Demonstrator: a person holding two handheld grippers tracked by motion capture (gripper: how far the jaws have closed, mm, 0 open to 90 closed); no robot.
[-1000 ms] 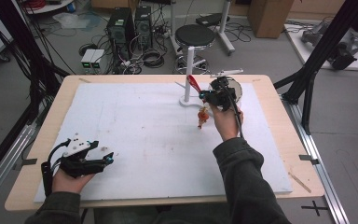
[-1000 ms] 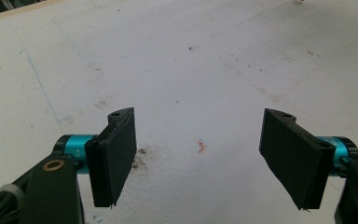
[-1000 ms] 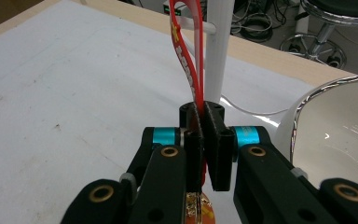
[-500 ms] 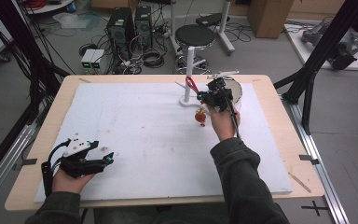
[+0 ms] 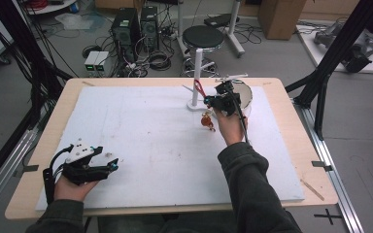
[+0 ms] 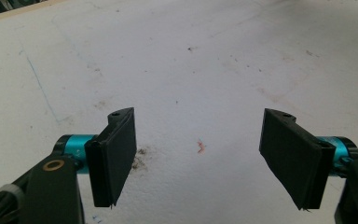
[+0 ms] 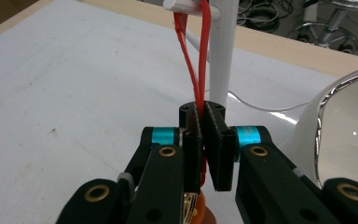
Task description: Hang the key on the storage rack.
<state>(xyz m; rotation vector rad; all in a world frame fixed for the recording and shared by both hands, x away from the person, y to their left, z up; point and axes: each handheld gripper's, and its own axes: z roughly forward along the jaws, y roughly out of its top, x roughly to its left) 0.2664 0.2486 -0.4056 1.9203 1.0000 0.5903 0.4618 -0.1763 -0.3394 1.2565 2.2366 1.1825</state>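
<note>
A white stand (image 5: 197,73) rises at the back of the white board (image 5: 141,141), and a red cord (image 7: 200,70) loops over its peg (image 7: 186,5). My right gripper (image 7: 201,112) is shut on this cord just below the peg, beside the post; its jaws have just eased a touch, with the cord still pinched between them. An orange ornament (image 5: 207,121) dangles from the cord under the right gripper (image 5: 214,102). At the front left, my left gripper (image 5: 111,165) rests low over the board, its jaws (image 6: 200,144) wide open around nothing.
A round mirror with a white rim (image 5: 245,94) stands just right of the stand, close against the right gripper. The wooden table edge (image 5: 291,121) frames the board. A stool, computer cases and cables sit on the floor behind.
The right gripper has shifted slightly left, toward the stand's post, with the cord and ornament. The left hand has stayed where it was.
</note>
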